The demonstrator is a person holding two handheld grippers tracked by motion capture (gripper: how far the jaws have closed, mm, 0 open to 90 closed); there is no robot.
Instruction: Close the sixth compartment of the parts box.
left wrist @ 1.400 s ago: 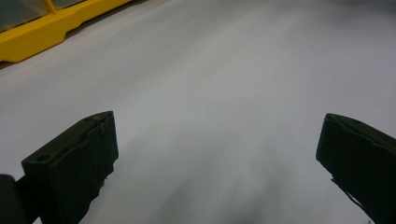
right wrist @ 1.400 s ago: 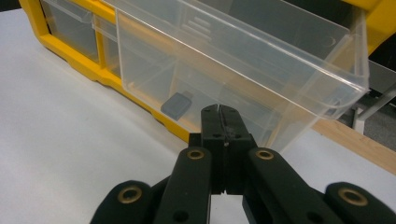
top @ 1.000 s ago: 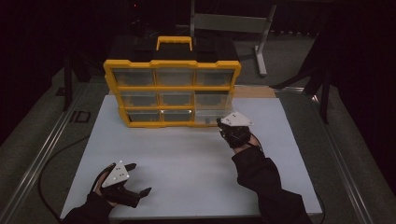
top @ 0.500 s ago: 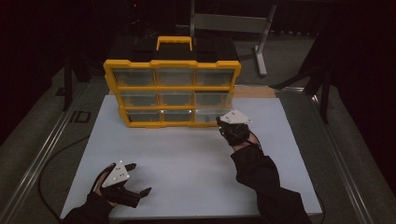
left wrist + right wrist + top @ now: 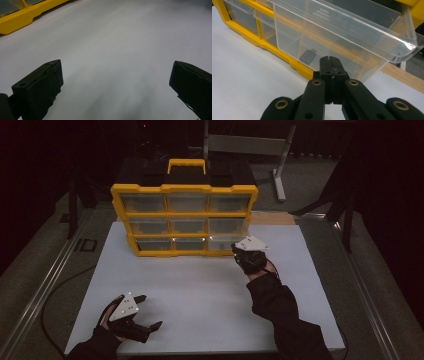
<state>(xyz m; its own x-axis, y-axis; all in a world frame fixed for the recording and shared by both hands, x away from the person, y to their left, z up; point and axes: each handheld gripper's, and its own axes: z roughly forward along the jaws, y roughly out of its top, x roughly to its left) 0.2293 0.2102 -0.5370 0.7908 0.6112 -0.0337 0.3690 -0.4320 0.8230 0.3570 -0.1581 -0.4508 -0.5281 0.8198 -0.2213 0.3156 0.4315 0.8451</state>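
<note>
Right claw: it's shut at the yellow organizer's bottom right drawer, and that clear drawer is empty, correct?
Not empty. The right gripper view shows a small grey block inside the clear drawer. The right claw is shut at the yellow organizer, as said.

Bright yellow on the frame of the organiser (image 5: pixel 184 215), with a yellow carry handle (image 5: pixel 186 166) above a black top. Clear, colourless plastic for the drawers (image 5: pixel 342 32), faintly grey where light catches the rims. Inside the bottom right drawer, a small dark grey block (image 5: pixel 307 56) (shade hard to judge through the plastic). Plain white, no pattern, across the table board (image 5: pixel 200 290). Matte black on the right gripper (image 5: pixel 329 62), brass-coloured rings at its pivots, a pale grey plate on top. Same black and pale grey on the left gripper (image 5: pixel 145 312). Black sleeves (image 5: pixel 280 315). Light tan along a wooden strip (image 5: pixel 404 75) behind the board.
</note>
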